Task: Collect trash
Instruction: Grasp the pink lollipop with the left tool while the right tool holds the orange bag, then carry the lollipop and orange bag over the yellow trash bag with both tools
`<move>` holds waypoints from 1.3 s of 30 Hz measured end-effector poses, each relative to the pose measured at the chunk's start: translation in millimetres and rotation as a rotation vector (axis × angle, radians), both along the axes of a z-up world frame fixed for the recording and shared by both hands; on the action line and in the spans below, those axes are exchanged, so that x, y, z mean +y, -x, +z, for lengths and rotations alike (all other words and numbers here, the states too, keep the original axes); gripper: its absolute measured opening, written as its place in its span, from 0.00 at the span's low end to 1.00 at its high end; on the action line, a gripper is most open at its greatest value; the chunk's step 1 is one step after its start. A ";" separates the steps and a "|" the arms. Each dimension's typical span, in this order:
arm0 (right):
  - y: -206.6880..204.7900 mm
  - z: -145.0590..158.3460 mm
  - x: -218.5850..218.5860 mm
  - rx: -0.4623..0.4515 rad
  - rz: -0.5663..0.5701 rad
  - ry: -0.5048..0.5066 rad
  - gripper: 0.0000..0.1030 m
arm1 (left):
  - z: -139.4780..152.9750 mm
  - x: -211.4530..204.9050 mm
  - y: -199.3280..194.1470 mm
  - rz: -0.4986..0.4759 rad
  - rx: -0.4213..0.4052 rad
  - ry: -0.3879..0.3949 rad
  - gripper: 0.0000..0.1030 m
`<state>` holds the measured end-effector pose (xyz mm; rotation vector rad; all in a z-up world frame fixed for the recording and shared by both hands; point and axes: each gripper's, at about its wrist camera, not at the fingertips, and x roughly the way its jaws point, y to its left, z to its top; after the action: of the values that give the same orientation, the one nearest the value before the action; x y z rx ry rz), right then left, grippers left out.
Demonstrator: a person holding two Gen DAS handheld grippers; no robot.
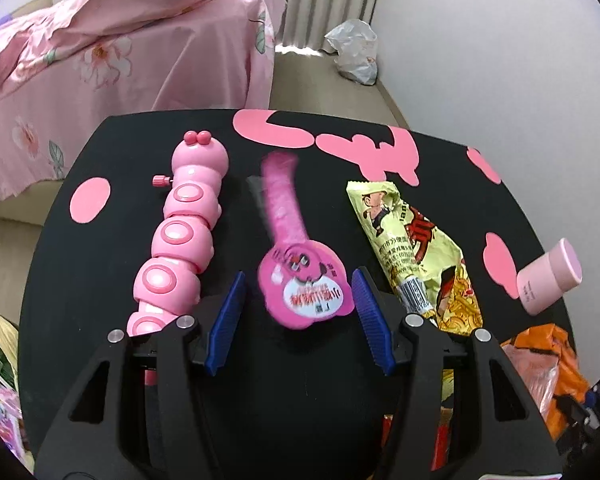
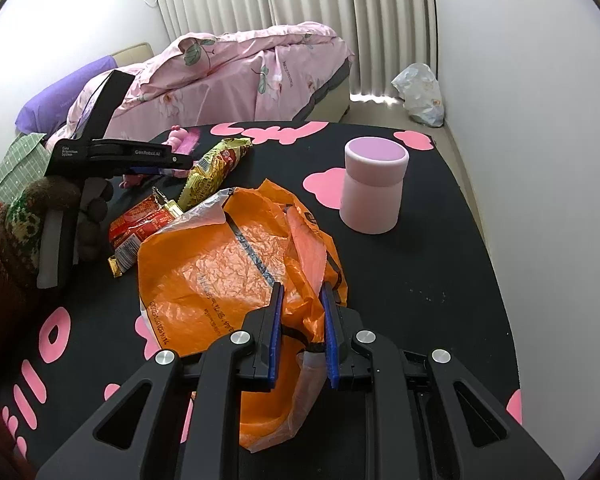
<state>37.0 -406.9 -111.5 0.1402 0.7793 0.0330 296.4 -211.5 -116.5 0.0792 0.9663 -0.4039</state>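
A pink candy wrapper (image 1: 304, 284) with a long tail lies on the black table (image 1: 80, 272), blurred, its round head between the blue pads of my open left gripper (image 1: 300, 292). A yellow snack wrapper (image 1: 416, 256) lies to its right; it also shows in the right wrist view (image 2: 216, 168) beside a red wrapper (image 2: 140, 228). My right gripper (image 2: 302, 292) is shut on the edge of an orange plastic bag (image 2: 220, 276) spread on the table. The left gripper (image 2: 156, 160) shows at the far left of that view.
A pink caterpillar toy (image 1: 180, 232) lies left of the pink wrapper. A pink cylindrical jar (image 2: 374, 190) stands at the table's right side. A bed with a pink quilt (image 1: 120, 48) is beyond the table. A white plastic bag (image 1: 354, 50) sits on the floor by the curtain.
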 end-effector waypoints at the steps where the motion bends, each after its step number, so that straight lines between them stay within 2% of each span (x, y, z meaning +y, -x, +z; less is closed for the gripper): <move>1: -0.2 0.0 0.1 0.000 0.000 0.000 0.18 | -0.3 1.2 0.9 -0.009 0.002 0.006 0.33; 2: -0.1 0.1 0.1 0.000 0.001 0.001 0.18 | -0.5 2.5 1.6 -0.015 0.004 0.008 0.25; 5: 0.0 -0.1 -0.5 0.000 0.001 0.001 0.18 | 0.4 12.8 7.0 -0.017 0.007 0.019 0.13; 11: 0.0 -0.6 -0.5 0.001 0.000 0.008 0.18 | 7.5 34.9 30.7 -0.047 -0.018 0.050 0.12; 18: 0.4 -1.9 1.1 0.004 0.000 0.020 0.18 | 19.8 69.5 83.4 -0.090 0.028 0.102 0.12; 19: 0.4 -1.5 1.6 0.005 0.000 0.021 0.18 | 19.9 73.1 88.9 -0.099 0.037 0.115 0.14; 21: 0.1 -1.3 2.4 0.006 0.002 0.025 0.18 | 21.1 82.3 100.3 -0.107 0.034 0.137 0.26; 22: 0.3 -1.2 3.0 0.006 0.002 0.029 0.18 | 21.7 85.7 104.8 -0.109 0.021 0.135 0.37; 23: 0.3 -1.2 3.3 0.007 0.004 0.033 0.18 | 21.8 87.5 107.5 -0.110 0.008 0.128 0.39; 27: 0.1 -0.9 4.5 0.010 0.006 0.034 0.18 | 19.8 91.7 104.8 -0.082 -0.019 0.089 0.41; 32: -1.4 -2.0 5.3 0.017 0.012 0.038 0.18 | 25.1 85.8 93.7 -0.099 -0.094 0.042 0.52; 36: -2.3 -2.3 6.1 0.018 0.012 0.037 0.18 | 19.1 69.6 80.5 -0.144 -0.095 -0.042 0.53; 39: -2.5 -2.4 5.9 0.020 0.012 0.036 0.18 | 13.5 59.7 73.9 -0.157 -0.065 -0.084 0.53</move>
<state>39.5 -401.0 -113.9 0.1021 0.8001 0.0294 222.5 -151.8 -103.0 0.2446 0.9159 -0.5023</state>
